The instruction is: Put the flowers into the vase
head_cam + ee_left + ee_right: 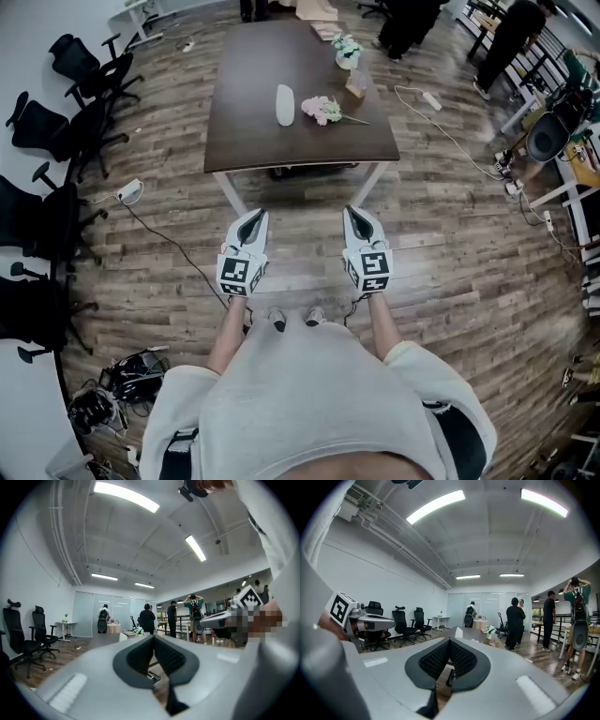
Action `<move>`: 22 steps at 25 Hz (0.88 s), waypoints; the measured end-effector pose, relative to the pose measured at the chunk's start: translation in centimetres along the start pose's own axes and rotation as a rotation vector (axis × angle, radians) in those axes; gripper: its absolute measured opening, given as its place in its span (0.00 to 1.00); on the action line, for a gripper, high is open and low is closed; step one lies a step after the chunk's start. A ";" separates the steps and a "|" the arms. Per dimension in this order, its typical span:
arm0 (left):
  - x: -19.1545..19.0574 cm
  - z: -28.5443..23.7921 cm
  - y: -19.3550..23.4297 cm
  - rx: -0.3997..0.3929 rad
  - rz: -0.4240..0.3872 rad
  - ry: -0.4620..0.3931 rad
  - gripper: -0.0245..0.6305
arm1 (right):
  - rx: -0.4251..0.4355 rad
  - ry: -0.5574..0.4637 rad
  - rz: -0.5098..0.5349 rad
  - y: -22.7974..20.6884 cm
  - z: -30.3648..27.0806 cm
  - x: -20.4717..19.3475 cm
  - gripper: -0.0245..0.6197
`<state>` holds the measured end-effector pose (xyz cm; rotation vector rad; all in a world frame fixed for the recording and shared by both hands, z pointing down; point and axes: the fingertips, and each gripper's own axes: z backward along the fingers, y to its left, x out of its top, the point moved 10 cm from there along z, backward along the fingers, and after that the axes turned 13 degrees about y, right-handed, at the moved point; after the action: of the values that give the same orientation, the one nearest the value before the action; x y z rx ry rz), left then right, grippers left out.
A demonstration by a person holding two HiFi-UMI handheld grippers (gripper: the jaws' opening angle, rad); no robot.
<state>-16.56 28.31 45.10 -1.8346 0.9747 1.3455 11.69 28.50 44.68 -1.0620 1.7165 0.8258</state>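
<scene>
A white vase (285,105) stands upright on the dark table (253,141), with a bunch of pink flowers (322,110) lying just to its right. Both grippers hang over the floor in front of the table, well short of it. My left gripper (255,216) is shut with nothing between its pads, and so is my right gripper (352,212). In the left gripper view the left gripper (153,637) points level into the room. From the right gripper (449,641), the vase (459,632) shows small just above the jaw tips.
A pot of white flowers (347,52) and a small box (357,84) sit at the table's far right. Black office chairs (84,84) line the left wall. Cables (450,131) and power strips lie on the wooden floor. People (511,37) stand beyond the table.
</scene>
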 end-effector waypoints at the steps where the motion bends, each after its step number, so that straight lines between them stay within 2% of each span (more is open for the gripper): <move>1: 0.0 0.0 -0.2 -0.001 0.003 -0.006 0.05 | 0.001 0.000 -0.003 -0.1 0.1 -0.1 0.03; 10: 0.5 -1.4 -2.0 -0.023 -0.001 0.018 0.05 | 0.003 -0.023 -0.027 -2.1 0.4 -1.0 0.04; 22: 0.9 -3.4 -4.2 0.043 0.019 0.028 0.05 | 0.034 -0.014 -0.019 -5.7 0.3 -2.0 0.04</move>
<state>-11.19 27.41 45.38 -1.8206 1.0308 1.3033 17.40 26.99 46.03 -1.0461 1.7006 0.7881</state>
